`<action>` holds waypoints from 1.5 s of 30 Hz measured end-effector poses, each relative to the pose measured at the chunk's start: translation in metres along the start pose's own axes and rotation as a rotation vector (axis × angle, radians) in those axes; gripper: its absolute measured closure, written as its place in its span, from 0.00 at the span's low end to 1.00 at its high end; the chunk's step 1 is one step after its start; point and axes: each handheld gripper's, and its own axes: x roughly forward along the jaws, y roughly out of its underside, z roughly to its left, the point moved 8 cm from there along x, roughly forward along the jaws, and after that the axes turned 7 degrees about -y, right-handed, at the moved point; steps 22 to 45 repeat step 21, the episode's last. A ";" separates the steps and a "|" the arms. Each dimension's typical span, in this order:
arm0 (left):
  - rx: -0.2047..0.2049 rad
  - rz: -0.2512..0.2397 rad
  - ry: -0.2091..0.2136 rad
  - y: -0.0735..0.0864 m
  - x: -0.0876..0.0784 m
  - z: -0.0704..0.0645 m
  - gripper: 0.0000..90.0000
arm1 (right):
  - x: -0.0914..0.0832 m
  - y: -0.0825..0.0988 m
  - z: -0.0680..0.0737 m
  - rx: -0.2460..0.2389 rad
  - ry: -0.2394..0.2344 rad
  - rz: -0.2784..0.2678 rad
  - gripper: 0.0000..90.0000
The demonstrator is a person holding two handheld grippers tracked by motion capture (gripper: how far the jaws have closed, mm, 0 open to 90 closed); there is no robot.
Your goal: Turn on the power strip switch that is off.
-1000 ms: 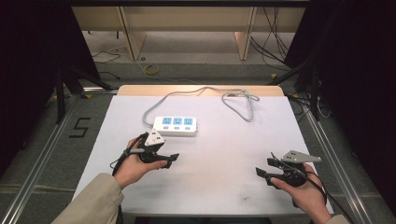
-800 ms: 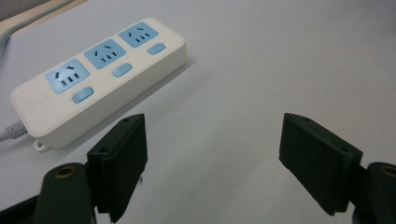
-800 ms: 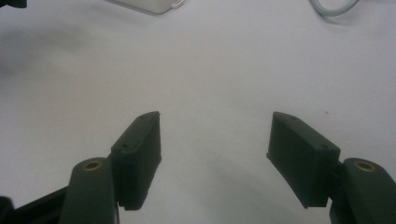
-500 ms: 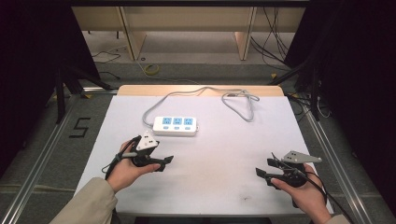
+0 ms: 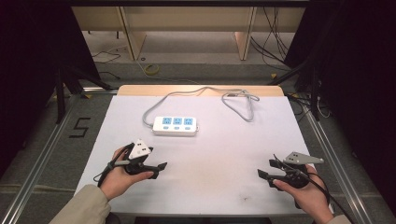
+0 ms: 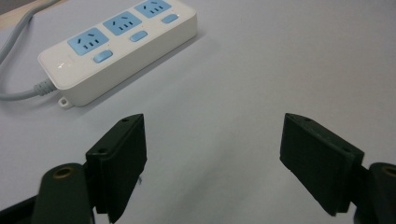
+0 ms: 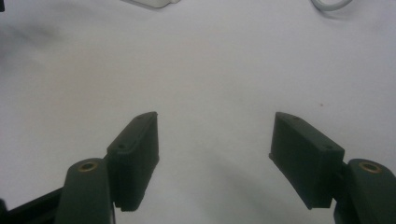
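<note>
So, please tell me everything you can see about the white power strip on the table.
The power strip is a flat white block, plastic by its look, lying face up on the white table towards the far side. It has three blue sockets in a row, each with a blue button beside it, and a small mounting tab at one corner. A grey cable leaves one end and loops across the far part of the table. Nothing is plugged in. Both grippers are apart from it; the left gripper is the nearer one, with open jaws.

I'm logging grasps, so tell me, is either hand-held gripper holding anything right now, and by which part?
Nothing is held. The left hand-held gripper and right hand-held gripper are both open over bare table; the power strip lies untouched.
</note>
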 end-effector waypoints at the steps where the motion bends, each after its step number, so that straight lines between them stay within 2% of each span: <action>1: -0.002 0.002 -0.003 0.002 -0.001 0.001 0.25 | 0.000 0.001 0.000 -0.001 0.000 0.001 0.36; 7: 0.009 0.016 -0.033 0.012 -0.007 0.009 0.25 | -0.003 0.003 -0.003 0.002 0.007 0.001 0.36; 10: 0.015 0.012 -0.045 0.012 -0.008 0.010 0.25 | -0.005 0.001 -0.003 -0.006 0.015 -0.006 0.36; 21: 0.014 0.018 -0.032 0.012 -0.005 0.006 0.25 | -0.007 0.000 -0.004 -0.004 0.018 -0.014 0.36; 45: 0.014 0.018 -0.032 0.012 -0.005 0.006 0.25 | -0.007 0.000 -0.004 -0.004 0.018 -0.014 0.36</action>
